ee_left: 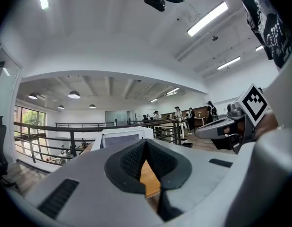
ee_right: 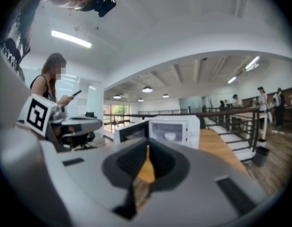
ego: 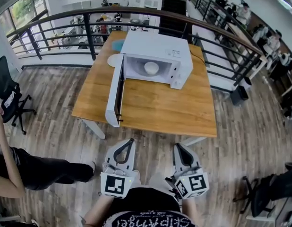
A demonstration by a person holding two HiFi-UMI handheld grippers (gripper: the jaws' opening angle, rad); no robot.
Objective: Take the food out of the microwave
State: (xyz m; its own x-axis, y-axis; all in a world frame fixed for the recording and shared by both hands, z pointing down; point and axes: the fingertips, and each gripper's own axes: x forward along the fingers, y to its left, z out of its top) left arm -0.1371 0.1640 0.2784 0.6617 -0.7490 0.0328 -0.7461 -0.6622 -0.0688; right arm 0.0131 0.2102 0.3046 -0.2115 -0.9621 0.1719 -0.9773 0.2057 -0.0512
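Note:
A white microwave [ego: 158,56] stands at the far side of a wooden table [ego: 150,105], its door [ego: 115,92] swung wide open toward me. Inside sits a white bowl of food [ego: 151,68], also seen in the right gripper view as a small bowl [ee_right: 170,136]. My left gripper [ego: 131,141] and right gripper [ego: 176,147] hover side by side short of the table's near edge, both shut with nothing between the jaws. Both point roughly level at the microwave [ee_left: 121,137].
A white plate [ego: 115,60] and a blue dish [ego: 117,45] lie left of the microwave. A dark railing [ego: 56,20] runs behind the table. A seated person's legs [ego: 47,169] and an office chair [ego: 11,100] are at the left; another chair [ego: 259,195] sits at the right.

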